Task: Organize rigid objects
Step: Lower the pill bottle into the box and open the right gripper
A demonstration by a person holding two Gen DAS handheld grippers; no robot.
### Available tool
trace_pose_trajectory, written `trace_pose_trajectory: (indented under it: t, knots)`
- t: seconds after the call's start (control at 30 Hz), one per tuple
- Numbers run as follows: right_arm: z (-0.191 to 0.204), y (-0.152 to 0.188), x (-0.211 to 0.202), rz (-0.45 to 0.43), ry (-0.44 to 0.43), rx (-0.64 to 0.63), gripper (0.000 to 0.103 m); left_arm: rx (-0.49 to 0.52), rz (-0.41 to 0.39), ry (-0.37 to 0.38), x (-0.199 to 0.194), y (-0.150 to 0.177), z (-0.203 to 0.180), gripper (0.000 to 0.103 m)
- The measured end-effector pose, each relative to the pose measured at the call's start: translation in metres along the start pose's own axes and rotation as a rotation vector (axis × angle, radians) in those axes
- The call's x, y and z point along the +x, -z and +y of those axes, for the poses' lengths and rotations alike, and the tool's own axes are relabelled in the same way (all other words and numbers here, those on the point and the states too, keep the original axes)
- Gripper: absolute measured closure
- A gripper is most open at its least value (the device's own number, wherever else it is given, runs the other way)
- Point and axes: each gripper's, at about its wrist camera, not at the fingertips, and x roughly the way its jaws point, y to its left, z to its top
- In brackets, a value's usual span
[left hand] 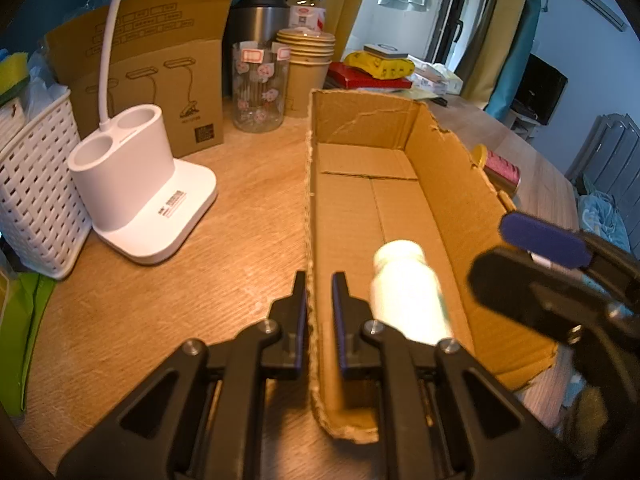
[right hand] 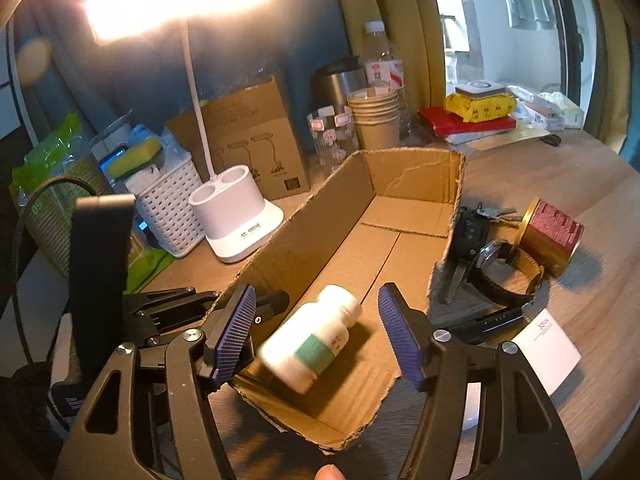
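Observation:
An open cardboard box [left hand: 448, 184] [right hand: 320, 216] lies on the wooden table. A white pill bottle with a teal label [right hand: 310, 338] [left hand: 404, 292] is inside the box near its front end, blurred. My left gripper [left hand: 319, 312] is shut on the box's left wall near the front corner. My right gripper [right hand: 318, 330] is open above the box, its pads either side of the bottle without touching it; it also shows in the left wrist view [left hand: 532, 256]. A red tin [right hand: 550, 236], a watch [right hand: 500, 264] and keys [right hand: 476, 228] lie right of the box.
A white lamp base [left hand: 132, 184] and a white basket [left hand: 32, 196] stand left of the box. A lamp carton [left hand: 160, 76], a glass jar [left hand: 258, 88], paper cups [left hand: 306, 68], a steel flask and a water bottle stand behind. A white card [right hand: 546, 350] lies at the right.

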Motion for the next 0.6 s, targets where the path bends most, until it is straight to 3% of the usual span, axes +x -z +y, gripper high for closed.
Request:
trace_pose_trajectory:
  t: [0.6]
  knots:
    - [-0.035,-0.007,-0.063,-0.147,0.226,-0.010,0.035,-0.004,-0.001,0.001,0.000,0.000,0.000,0.092]
